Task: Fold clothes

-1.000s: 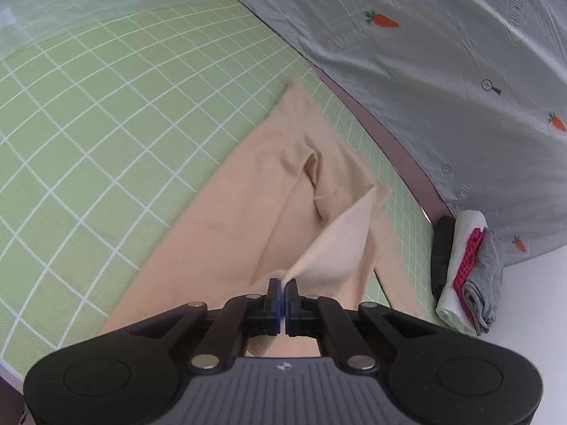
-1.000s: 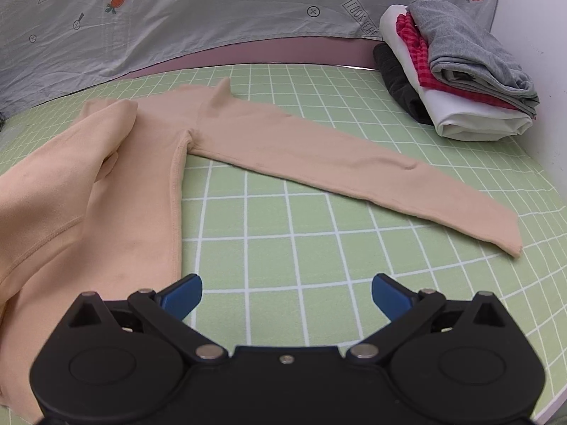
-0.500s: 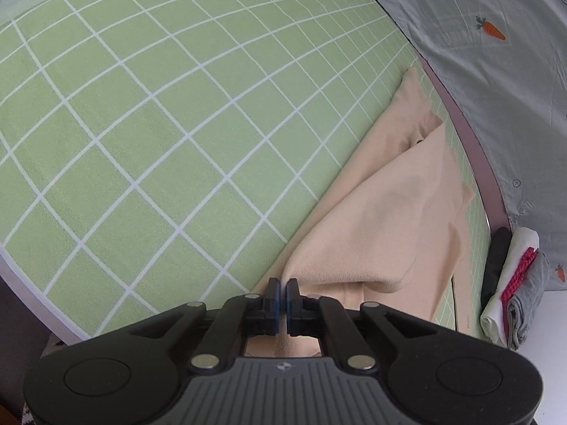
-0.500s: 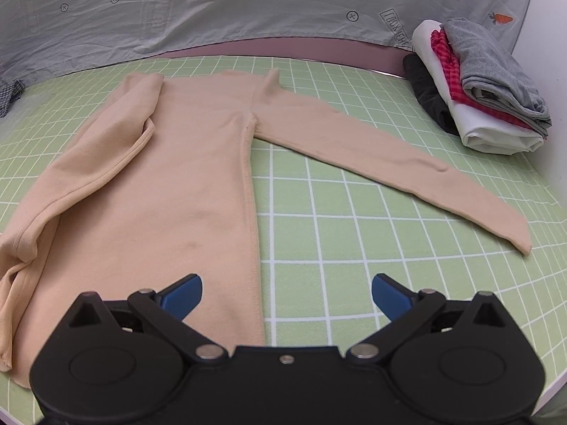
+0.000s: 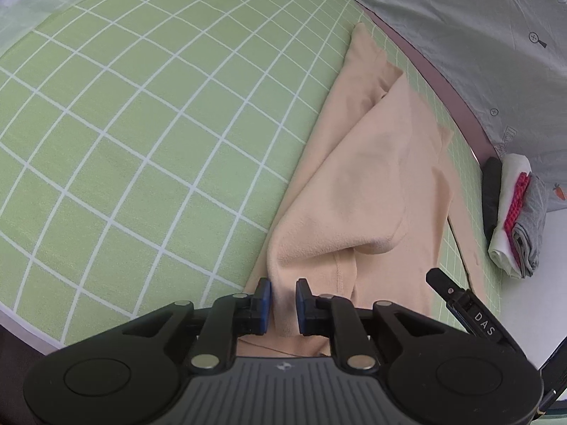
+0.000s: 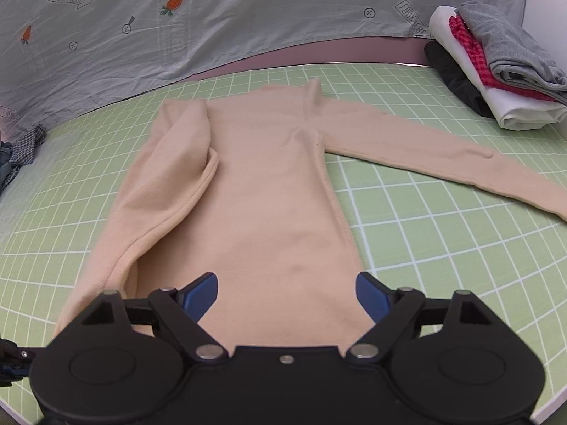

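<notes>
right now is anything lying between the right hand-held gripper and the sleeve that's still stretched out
Nothing visible. The right hand-held gripper hangs open over the peach top's hem; only bare green mat lies between it and the outstretched sleeve.

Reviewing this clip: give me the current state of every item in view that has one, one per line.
Beige top: flat on the mat, one sleeve folded over the body, other sleeve stretched out.
Left gripper: slightly open, sleeve fabric between the fingers.
Right gripper: wide open, over the hem.
Stack of clothes: folded, piled.
</notes>
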Available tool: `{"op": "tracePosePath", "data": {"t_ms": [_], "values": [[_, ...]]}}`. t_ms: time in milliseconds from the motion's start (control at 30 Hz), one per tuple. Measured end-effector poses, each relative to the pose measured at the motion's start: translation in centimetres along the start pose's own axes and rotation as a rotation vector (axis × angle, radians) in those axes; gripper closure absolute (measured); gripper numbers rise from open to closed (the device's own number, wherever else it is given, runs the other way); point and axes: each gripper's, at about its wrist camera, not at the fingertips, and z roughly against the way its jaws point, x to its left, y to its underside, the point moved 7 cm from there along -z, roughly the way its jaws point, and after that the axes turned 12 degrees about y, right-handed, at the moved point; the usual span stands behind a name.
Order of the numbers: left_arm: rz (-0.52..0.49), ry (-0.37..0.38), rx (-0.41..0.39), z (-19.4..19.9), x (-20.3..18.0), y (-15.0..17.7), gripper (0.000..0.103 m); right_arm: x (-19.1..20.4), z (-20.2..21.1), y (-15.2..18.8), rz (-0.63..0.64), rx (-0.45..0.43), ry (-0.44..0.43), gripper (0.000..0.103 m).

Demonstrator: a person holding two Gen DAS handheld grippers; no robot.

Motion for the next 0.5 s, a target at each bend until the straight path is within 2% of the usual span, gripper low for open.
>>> {"op": "tracePosePath", "data": {"t_ms": [100, 167, 267, 400, 500], "values": [[-0.033, 0.011, 0.030, -0.3, 0.0, -0.1, 0.087, 2.6, 0.4, 0.4, 0.025, -0.004, -0.076, 0.036], [-0.054, 0.020, 0.051, -0.5, 0.0, -0.1, 0.088, 4.6, 0.6, 0.9, 0.049, 0.009, -0.122, 0.053], [-0.084, 0.033, 0.081, -0.8, 0.0, -0.2, 0.089, 7.0, 1.1, 1.6, 0.075, 0.018, -0.174, 0.065], [-0.113, 0.049, 0.120, -1.1, 0.1, -0.3, 0.089, 9.0, 2.4, 1.8, 0.093, -0.004, -0.234, 0.070], [-0.120, 0.061, 0.136, -1.3, 0.2, -0.5, 0.089, 10.2, 2.5, 1.5, 0.114, -0.014, -0.230, 0.071]]}}
